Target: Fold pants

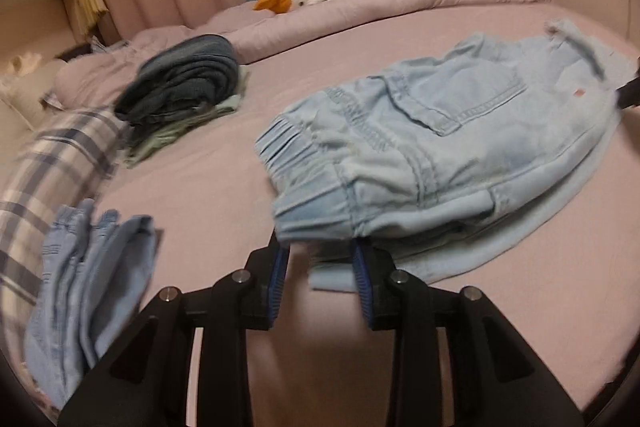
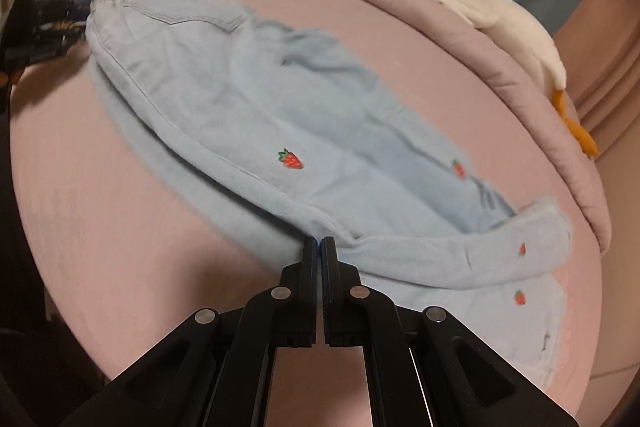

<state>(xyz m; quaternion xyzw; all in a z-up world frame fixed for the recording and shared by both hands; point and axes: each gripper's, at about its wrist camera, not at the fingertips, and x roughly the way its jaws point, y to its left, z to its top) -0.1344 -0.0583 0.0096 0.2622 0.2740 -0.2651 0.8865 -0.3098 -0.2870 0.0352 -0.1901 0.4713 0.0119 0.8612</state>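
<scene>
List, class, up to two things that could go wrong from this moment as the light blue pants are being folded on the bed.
1. The right claw pinches only the edge of the light blue pants, so the fabric may slip out.
2. The left claw is open at the elastic waistband, gripping nothing, so that end could drag or bunch and skew the fold.

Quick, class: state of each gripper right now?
Left gripper: open, at the waistband of the pants, not gripping.
Right gripper: shut on the pants' edge.
</scene>
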